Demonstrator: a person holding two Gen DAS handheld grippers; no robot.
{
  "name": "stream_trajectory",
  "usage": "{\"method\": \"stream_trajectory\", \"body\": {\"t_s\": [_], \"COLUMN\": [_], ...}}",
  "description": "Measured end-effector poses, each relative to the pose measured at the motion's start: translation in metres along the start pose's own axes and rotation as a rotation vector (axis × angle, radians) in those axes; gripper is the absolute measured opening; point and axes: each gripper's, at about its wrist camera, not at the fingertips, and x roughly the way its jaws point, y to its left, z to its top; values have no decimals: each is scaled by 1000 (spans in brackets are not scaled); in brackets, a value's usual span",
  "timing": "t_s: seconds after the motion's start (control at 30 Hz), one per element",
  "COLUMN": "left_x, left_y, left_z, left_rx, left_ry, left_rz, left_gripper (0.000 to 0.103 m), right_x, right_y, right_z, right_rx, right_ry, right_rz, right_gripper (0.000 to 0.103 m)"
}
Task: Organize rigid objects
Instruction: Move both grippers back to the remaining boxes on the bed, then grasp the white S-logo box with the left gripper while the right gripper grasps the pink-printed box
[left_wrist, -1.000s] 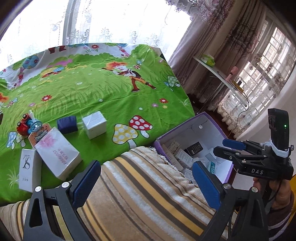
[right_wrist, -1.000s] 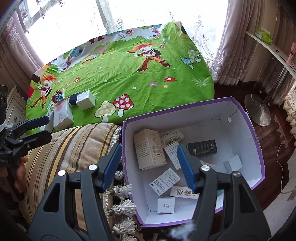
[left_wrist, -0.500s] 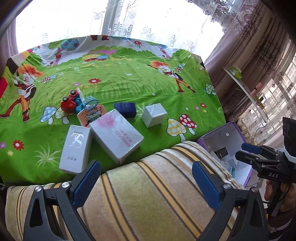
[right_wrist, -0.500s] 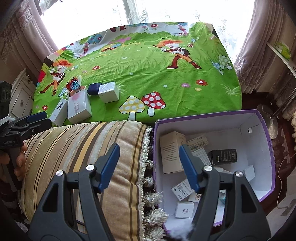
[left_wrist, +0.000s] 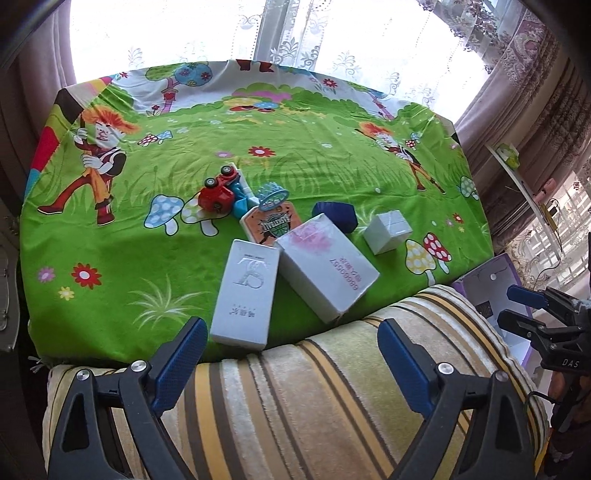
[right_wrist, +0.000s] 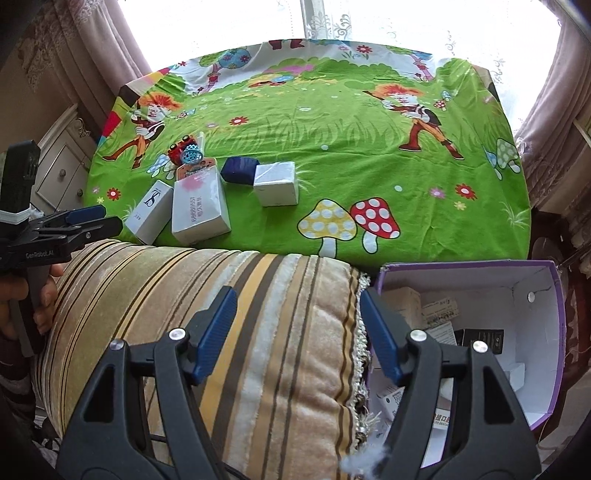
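Seemingly flat, tall white carton (left_wrist: 246, 294), long axis toward window.

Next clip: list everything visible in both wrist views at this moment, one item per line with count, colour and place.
Tall box with TS logo: 1, white, near edge of bed, leftmost box.
Large box with pink print: 1, white, right of the TS box.
Cube box: 1, white, further right.
Dark box: 1, navy, behind the large box.
Orange card pack: 1, orange and white, partly under the large box.
Toy truck: 1, red, tipped over, behind the boxes.
Teal basket toy: 1, beside the truck.
Bedsheet: 1, green cartoon print.
Striped cushion: 1, beige and brown, nearest.
Storage box: 1, purple outside, white inside, holds several small boxes.
Left tool: open, empty.
Right tool: open, empty.
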Motion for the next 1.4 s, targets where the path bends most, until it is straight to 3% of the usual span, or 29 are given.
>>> {"method": "stream_trajectory", "body": {"t_s": [0.43,0.87,1.07,1.23,1.4], "left_x": [30,57,65,61,59], "left_y": [16,28,33,39,43], "left_z": [8,12,13,12,10], "left_rx": [36,35,22,-14,-39], "left_ry": [106,181,194,165,147], "left_rz": [52,45,27,28,26], "left_gripper": [78,67,46,45,45], "right_x": [39,89,111,123,135], "right_y": [53,102,116,121,122], "right_z": [29,54,62,70,76], "right_rx": [-113,-227,-268,-280,-264], "right_ry": [59,154,191,187,201], "right_rz": [81,128,118,98,95], "right_gripper": [73,73,73,83,83]}}
